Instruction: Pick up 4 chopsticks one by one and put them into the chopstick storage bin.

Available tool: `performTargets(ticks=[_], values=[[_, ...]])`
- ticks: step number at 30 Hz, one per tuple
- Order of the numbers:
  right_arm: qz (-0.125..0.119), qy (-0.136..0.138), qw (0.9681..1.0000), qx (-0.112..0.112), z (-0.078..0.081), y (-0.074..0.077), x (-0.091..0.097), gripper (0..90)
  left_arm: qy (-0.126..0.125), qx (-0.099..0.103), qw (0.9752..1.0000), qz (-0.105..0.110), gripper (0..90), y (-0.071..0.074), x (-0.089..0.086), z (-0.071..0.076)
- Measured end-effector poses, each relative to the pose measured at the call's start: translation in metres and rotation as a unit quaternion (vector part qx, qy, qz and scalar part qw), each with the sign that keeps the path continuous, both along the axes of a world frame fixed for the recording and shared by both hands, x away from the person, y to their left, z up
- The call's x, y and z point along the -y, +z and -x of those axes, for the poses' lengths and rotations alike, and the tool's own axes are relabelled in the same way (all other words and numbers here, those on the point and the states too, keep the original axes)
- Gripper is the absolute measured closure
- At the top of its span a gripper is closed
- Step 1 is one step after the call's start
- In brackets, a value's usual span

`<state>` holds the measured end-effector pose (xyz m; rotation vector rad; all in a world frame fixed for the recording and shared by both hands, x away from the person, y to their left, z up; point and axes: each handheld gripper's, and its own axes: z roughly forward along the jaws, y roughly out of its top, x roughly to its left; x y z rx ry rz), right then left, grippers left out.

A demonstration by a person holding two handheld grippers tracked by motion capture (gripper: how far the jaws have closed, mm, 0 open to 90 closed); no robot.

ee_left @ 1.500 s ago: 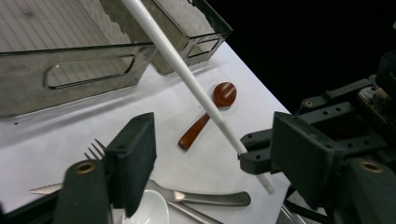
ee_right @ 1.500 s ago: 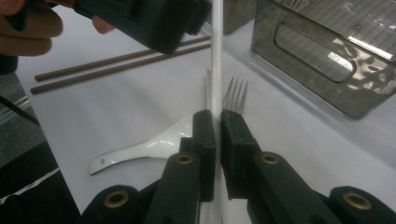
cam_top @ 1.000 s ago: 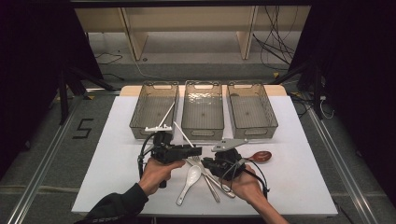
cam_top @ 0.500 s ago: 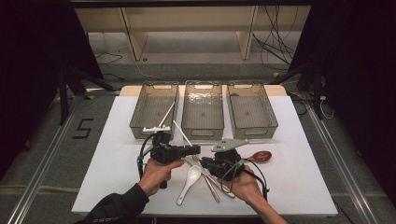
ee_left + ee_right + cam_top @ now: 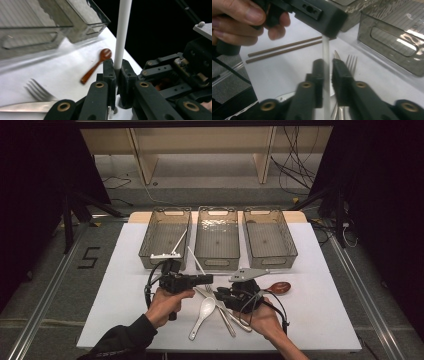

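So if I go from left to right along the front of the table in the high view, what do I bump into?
left hand → white spoon → brown spoon

Between the matt black plastic left tongs (image 5: 115, 72) stands a smooth white plastic stick (image 5: 122, 32). Just beyond them a glossy reddish-brown wooden spoon (image 5: 96, 66) lies on the matt white worktop (image 5: 57, 72); beside them, a shiny metal fork (image 5: 37, 91).

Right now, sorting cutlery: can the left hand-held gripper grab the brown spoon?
Probably not: the left hand-held gripper is shut on the white stick, so its jaws aren't free for the brown spoon.
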<state>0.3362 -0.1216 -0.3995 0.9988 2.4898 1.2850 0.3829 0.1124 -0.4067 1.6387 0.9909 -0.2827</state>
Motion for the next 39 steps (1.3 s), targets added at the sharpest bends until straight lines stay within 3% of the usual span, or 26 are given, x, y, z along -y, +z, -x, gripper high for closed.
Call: performTargets(ticks=[4,8,9,15,21,28,39], values=[[-0.008,-0.004,0.9999,-0.007,-0.001,0.003,0.013,64.0,0.006,0.0,1.0,-0.002,84.7,0.005,-0.013,-0.008],[-0.006,-0.013,0.9998,-0.011,-0.001,0.004,0.024,59.4,0.016,0.01,0.9998,-0.012,84.7,0.013,-0.028,-0.016],[0.001,-0.019,0.9997,-0.014,-0.002,0.005,0.03,52.4,0.02,0.011,0.9997,-0.011,84.6,0.016,-0.032,-0.017],[0.022,-0.036,0.9987,-0.028,-0.003,0.002,0.046,38.9,0.032,0.025,0.9986,-0.034,84.6,0.036,-0.058,-0.032],[0.023,-0.048,0.9981,-0.03,0.001,0.002,0.058,36.5,0.058,0.035,0.9958,-0.061,84.6,0.059,-0.09,-0.052],[0.019,-0.058,0.9977,-0.03,0.005,0.002,0.066,33.3,0.094,0.033,0.9924,-0.073,84.5,0.073,-0.119,-0.076],[0.012,-0.059,0.9977,-0.031,0.008,0.002,0.069,32.4,0.125,0.035,0.9853,-0.111,84.5,0.088,-0.132,-0.107]])
